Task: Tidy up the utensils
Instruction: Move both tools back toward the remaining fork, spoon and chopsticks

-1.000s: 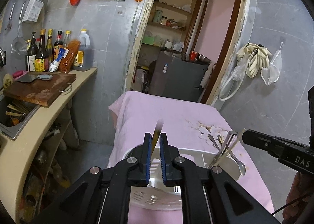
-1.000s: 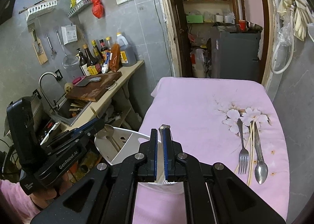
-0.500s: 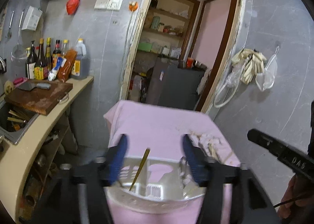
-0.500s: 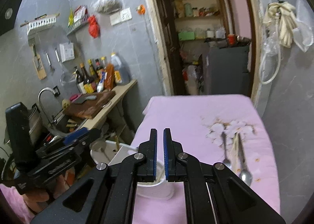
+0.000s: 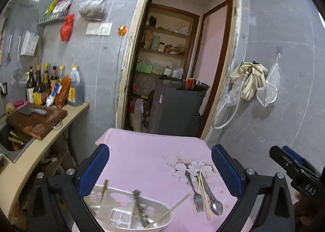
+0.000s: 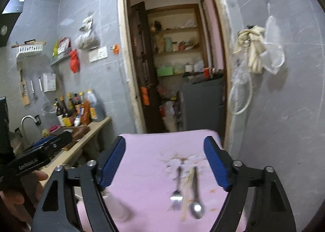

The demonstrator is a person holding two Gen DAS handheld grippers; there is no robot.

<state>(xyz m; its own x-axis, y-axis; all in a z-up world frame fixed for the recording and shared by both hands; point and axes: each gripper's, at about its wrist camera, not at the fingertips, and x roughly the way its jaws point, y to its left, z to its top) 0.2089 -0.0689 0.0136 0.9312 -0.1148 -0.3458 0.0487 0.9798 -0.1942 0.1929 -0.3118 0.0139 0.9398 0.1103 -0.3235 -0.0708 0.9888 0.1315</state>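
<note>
A white slotted utensil basket sits at the near edge of the pink-clothed table; a chopstick and a metal utensil lie in it. A fork, chopsticks and a spoon lie together on the cloth to the right. My left gripper is open and empty above the basket. My right gripper is open and empty above the table; the fork, chopsticks and spoon lie below it, and the basket's rim shows at the lower left.
A counter on the left holds a cutting board with a cleaver and several bottles, beside a sink. A doorway to a pantry stands behind the table. Gloves and a hose hang on the right wall.
Both grippers have opened; each let go of the utensil it held over the basket. Both cameras have risen and pulled back, and the right gripper has swung right, over the loose utensils.
</note>
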